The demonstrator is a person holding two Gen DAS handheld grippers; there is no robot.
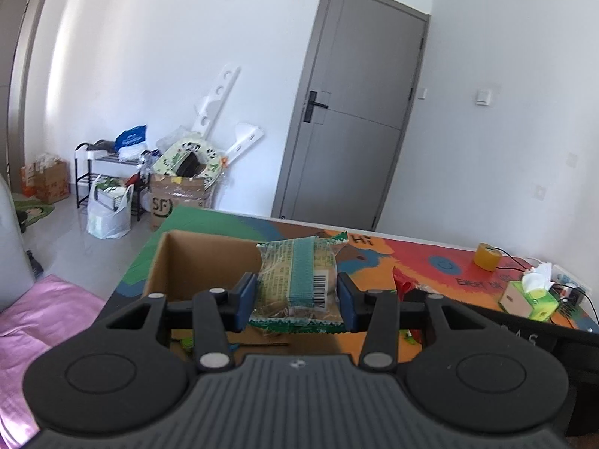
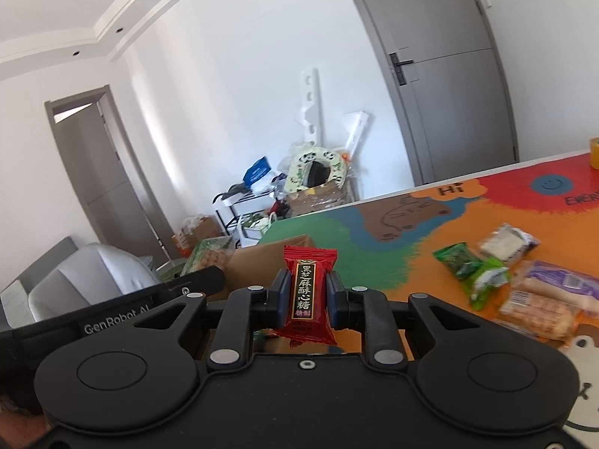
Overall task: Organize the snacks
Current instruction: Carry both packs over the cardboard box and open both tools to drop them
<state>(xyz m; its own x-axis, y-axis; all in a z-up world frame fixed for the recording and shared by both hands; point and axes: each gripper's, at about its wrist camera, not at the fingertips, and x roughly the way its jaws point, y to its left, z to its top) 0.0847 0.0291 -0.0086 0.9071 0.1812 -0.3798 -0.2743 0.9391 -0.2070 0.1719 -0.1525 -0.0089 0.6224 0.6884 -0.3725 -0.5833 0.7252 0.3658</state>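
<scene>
My left gripper (image 1: 295, 295) is shut on a green-and-clear snack packet (image 1: 297, 280) and holds it upright above the open cardboard box (image 1: 187, 258) on the colourful table mat. My right gripper (image 2: 307, 295) is shut on a red candy packet (image 2: 307, 295) with gold characters, held upright over the box's near edge (image 2: 262, 258). The red packet also shows at the right in the left wrist view (image 1: 404, 280). The left gripper's body (image 2: 112, 314) shows at the left in the right wrist view. Several loose snacks lie on the mat at right: a green packet (image 2: 468, 269), a white-filled packet (image 2: 505, 243), a purple one (image 2: 561, 284).
The mat (image 2: 374, 239) covers the table. A tissue box (image 1: 531, 295) and a yellow tape roll (image 1: 486, 256) sit at the table's far right. A grey door (image 1: 355, 112), bags and boxes (image 1: 179, 187) stand by the back wall. A pink cloth (image 1: 48, 318) lies at left.
</scene>
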